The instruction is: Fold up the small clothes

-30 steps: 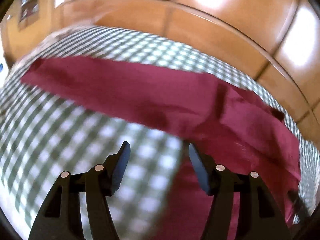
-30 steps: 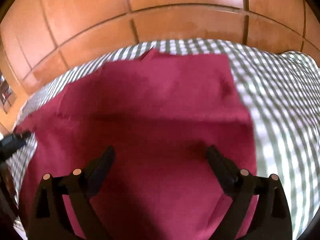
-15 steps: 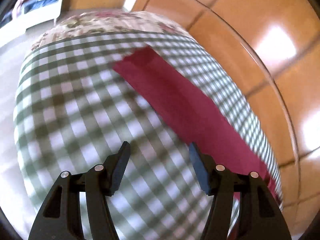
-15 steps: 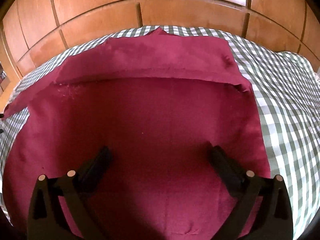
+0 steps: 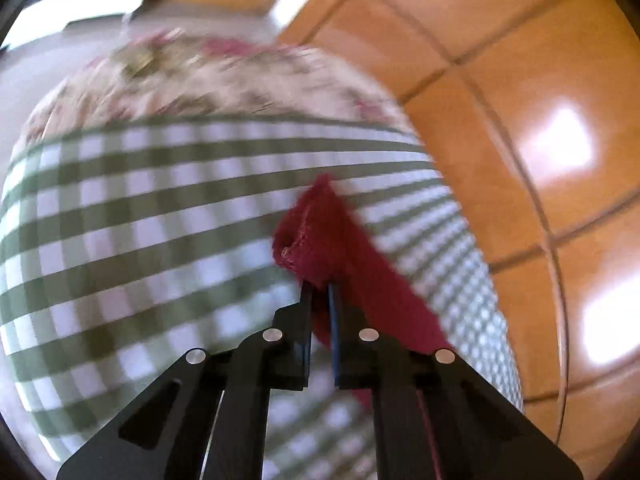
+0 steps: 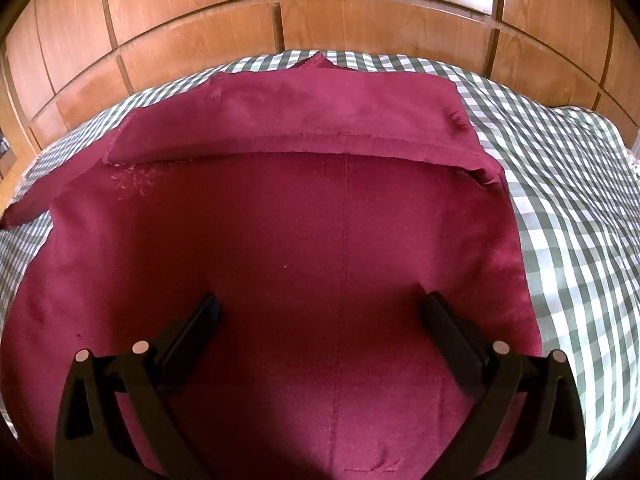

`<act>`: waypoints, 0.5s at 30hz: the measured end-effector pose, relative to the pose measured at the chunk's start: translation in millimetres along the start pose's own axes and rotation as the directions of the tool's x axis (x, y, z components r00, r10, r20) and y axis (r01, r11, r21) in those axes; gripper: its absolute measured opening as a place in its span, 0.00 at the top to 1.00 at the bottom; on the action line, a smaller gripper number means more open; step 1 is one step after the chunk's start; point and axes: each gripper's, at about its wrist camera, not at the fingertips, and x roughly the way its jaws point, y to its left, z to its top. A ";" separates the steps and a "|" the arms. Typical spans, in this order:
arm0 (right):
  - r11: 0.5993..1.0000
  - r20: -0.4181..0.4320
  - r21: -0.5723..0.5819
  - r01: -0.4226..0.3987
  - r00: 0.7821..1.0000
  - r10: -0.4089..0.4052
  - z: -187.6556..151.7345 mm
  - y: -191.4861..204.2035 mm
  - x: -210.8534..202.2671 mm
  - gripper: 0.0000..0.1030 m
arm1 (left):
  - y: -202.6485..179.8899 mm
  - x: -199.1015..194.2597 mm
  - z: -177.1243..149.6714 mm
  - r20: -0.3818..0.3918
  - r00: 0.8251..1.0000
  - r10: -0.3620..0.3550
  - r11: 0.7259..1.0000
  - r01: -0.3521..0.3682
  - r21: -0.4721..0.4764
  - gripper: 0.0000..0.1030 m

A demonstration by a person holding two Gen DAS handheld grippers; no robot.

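A dark red garment lies spread on the green-and-white checked cloth, its far part folded over toward me. My right gripper is open and empty just above the garment's near middle. In the left wrist view my left gripper is shut on the end of a narrow strip of the red garment, which bunches up at the fingertips and trails back to the right.
Wooden panelling stands behind the far edge of the checked cloth. In the left wrist view a floral cover lies beyond the checked cloth, with wooden panels on the right.
My left gripper has swung left to the end of the red strip and shut on it. My right gripper has stayed open and moved slightly lower over the garment.
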 end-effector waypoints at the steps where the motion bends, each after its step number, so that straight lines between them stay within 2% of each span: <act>1: 1.000 0.000 0.000 0.000 1.000 0.000 0.1 0.0 0.2 0.02 | -15.7 -6.7 -6.5 -0.002 0.999 -0.047 0.998 0.047 0.046 0.94; 4: 1.000 0.000 0.000 -0.003 1.000 0.003 0.0 -0.2 0.1 0.02 | -54.5 -20.8 -30.2 -0.012 0.991 -0.135 0.977 0.135 0.162 0.94; 5: 1.000 0.001 0.001 -0.004 1.000 0.004 -0.1 -0.5 0.1 0.02 | -74.6 -25.3 -45.2 -0.037 0.982 -0.185 0.960 0.188 0.209 0.94; 7: 1.000 0.002 0.002 -0.007 1.000 0.007 -0.1 -0.7 0.1 0.02 | -106.6 -31.7 -72.9 -0.072 0.969 -0.235 0.924 0.245 0.292 0.94; 10: 1.000 0.004 0.006 -0.011 1.000 0.011 0.0 -0.9 -0.2 0.02 | -155.7 -35.5 -128.1 -0.172 0.933 -0.317 0.845 0.360 0.395 0.94; 11: 1.000 0.005 0.007 -0.013 1.000 0.012 0.1 -1.0 -0.4 0.02 | -173.9 -36.0 -153.5 -0.219 0.918 -0.330 0.806 0.395 0.441 0.94; 15: 1.000 0.011 0.018 -0.021 1.000 0.021 -0.1 -2.0 -1.4 0.02 | -217.5 -35.1 -240.3 -0.363 0.878 -0.312 0.671 0.474 0.570 0.94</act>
